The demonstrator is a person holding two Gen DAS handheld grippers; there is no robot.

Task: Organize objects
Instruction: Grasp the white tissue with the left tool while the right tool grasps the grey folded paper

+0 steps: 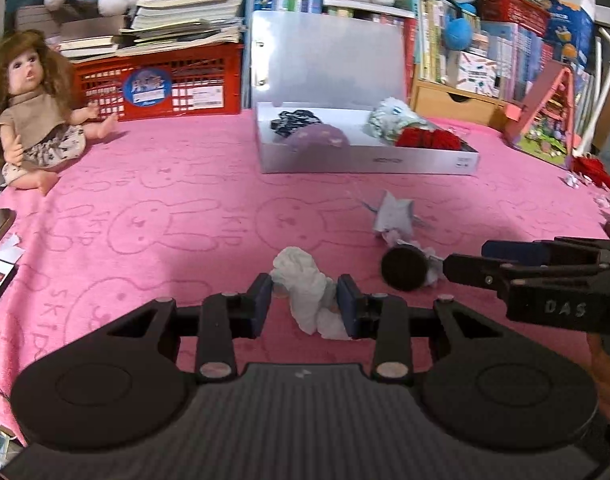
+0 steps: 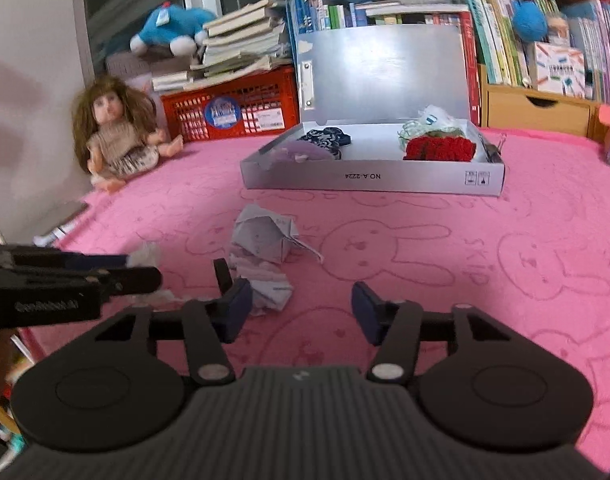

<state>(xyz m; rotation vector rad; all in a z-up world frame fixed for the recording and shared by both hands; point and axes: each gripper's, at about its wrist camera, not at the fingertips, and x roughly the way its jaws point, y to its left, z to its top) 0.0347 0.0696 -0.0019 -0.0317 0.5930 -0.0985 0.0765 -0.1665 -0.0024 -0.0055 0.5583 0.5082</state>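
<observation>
The left claw [image 1: 305,300] is clenched on the white wad [image 1: 311,292], so lift it straight off the pink desk [image 1: 145,200] and carry it toward the box [image 1: 365,160] at 12 o'clock, while the right claw [image 2: 301,312], released, hovers beside the crumpled paper [image 2: 265,280].
</observation>
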